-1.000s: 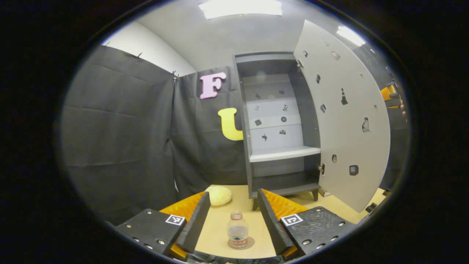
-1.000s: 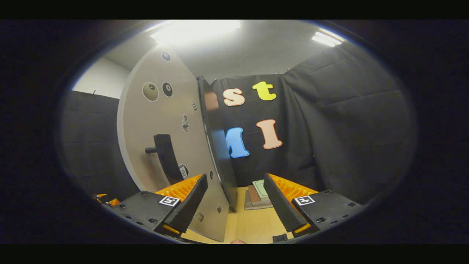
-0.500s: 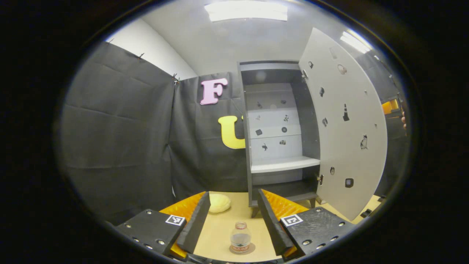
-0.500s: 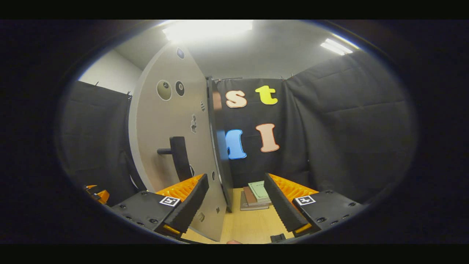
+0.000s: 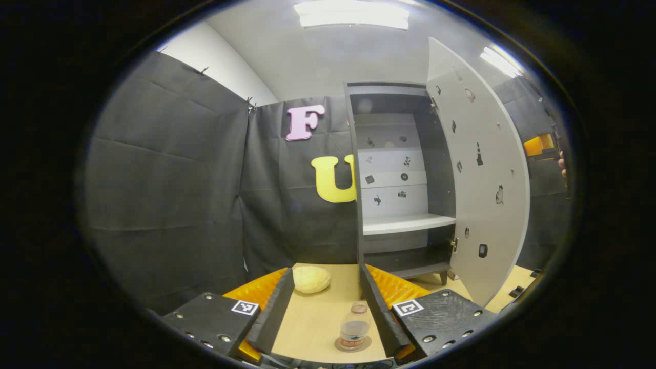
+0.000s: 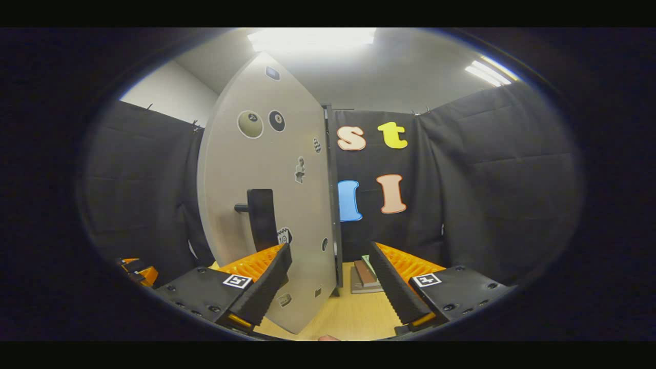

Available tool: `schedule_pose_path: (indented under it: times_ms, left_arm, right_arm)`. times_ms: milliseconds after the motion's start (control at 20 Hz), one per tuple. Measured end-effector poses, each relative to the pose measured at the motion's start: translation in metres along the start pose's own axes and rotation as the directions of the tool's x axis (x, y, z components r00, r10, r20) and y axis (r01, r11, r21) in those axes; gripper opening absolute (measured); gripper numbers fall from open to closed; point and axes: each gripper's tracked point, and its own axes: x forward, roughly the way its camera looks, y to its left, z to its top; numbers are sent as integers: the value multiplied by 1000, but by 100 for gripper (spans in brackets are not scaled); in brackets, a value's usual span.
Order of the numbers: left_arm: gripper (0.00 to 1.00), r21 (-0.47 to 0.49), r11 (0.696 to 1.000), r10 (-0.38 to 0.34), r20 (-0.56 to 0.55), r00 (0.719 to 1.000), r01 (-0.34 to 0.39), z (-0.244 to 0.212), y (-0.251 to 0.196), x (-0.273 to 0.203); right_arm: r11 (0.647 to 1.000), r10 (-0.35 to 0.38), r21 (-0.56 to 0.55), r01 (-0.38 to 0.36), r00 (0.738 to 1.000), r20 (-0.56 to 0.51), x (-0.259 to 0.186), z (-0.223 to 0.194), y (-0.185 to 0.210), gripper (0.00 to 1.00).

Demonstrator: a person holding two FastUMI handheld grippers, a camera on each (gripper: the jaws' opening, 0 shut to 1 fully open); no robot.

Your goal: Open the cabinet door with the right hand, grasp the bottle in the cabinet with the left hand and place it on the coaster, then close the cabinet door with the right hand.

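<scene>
I stand in a booth walled with black cloth, under a pale ceiling with bright strip lights. A light wooden tabletop (image 5: 318, 318) lies in front of me and carries everything here.

The largest thing is a tall dark cabinet (image 5: 394, 179) standing at the far side of the tabletop. It is open, and its pale shelf (image 5: 407, 223) is bare. Its grey cabinet door (image 5: 482, 174) hangs out toward me on the right in the left gripper view, dotted with small stickers. In the right gripper view I face the outside of that door (image 6: 266, 195), with its dark handle (image 6: 260, 218) standing just above and beyond my left finger. The door's free edge is apart from the cabinet frame, leaving a broad gap.

A stack of books (image 6: 365, 277) lies on the tabletop past the door's hinge side. A pale yellow rounded lump (image 5: 311, 279) sits on the tabletop left of the cabinet, near my left claw's left finger.

The bottle (image 5: 354, 328) stands upright on the round coaster (image 5: 353, 344), close to the right finger of my left claw (image 5: 328, 312) but not touched by it. That claw is spread wide and holds nothing. My right claw (image 6: 330, 287) is also spread wide and empty, with bare tabletop between its fingers.
</scene>
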Motion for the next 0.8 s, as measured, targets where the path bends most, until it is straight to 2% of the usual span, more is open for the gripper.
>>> schedule_pose_path:
  times_ms: [50,100,150,500,800]
  left_arm:
    - [77,-4,1000,5,-5,1000,-5,-2,6,-1]
    - [77,-9,1000,10,-8,1000,-10,-4,13,-2]
    - [77,-12,1000,14,-13,1000,-14,-6,20,-4]
    - [77,-3,999,48,-22,999,-48,-9,59,-8]
    - [77,1,997,74,-34,997,-74,-15,84,-10]
  right_arm:
    - [1000,2,3,-2,1000,-2,5,1,5,98]
    - [1000,4,8,-3,1000,-4,10,1,11,92]
    - [1000,7,10,-7,1000,-6,13,-1,17,98]
    - [1000,25,18,-25,1000,-1,26,-3,61,98]
    - [998,68,16,-68,998,-11,51,-8,106,98]
